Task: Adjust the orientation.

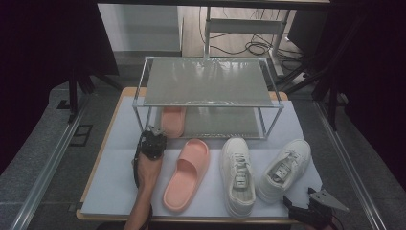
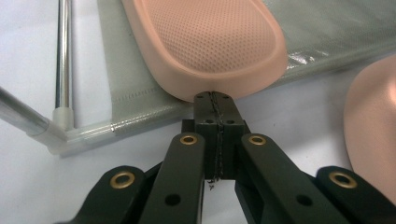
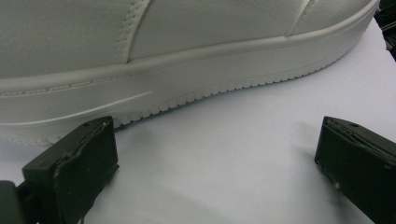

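Black linkage fingers (image 2: 208, 105) with brass-ringed pivots; a grey three-cornered plate (image 1: 330, 199) tops the right gripper (image 1: 293, 203).

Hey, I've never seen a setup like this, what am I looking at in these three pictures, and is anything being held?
A person works at a table with a hand-held two-jaw gripper in each hand. The high view looks down from above; the other two come from cameras riding on the grippers.

On the white mat stand a two-tier shoe rack, a pink slide sandal and two white sneakers. A second pink sandal lies on the rack's lower shelf.

The left gripper is shut with nothing between its jaws, tips against that sandal's heel. The right gripper is open beside the right-hand sneaker, holding nothing.
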A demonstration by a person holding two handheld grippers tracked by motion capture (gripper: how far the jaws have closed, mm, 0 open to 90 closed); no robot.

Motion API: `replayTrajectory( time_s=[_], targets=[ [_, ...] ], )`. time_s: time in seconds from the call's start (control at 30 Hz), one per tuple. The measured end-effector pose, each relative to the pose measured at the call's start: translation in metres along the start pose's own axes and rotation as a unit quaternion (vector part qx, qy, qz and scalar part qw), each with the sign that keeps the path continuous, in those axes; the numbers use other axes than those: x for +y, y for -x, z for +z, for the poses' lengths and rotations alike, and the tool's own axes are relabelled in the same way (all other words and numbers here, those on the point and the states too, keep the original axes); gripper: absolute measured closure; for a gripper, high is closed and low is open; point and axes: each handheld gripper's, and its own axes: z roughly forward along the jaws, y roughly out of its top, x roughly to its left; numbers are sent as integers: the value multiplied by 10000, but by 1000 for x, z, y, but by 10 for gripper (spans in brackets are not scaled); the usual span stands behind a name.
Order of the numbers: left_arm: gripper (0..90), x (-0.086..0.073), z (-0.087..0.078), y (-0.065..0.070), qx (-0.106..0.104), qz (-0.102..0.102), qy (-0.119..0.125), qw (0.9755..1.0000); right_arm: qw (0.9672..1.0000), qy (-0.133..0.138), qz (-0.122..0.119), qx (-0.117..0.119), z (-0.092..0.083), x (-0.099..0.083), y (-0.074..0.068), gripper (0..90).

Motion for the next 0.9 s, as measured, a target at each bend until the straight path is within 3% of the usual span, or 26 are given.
replayTrajectory(
  time_s=[0.4, 0.67, 0.9],
  targets=[
    [898, -9, -9, -5, -94, 57, -42, 9999, 10000, -3, 6, 2, 0, 0, 0, 0],
    [870, -13, -39, -1, -309, 164, 156, 9993, 10000, 0, -1, -3, 0, 0, 0, 0],
    [847, -27, -68, 9, -501, 280, 277, 9980, 10000, 2, 4, -3, 0, 0, 0, 0]
  ],
)
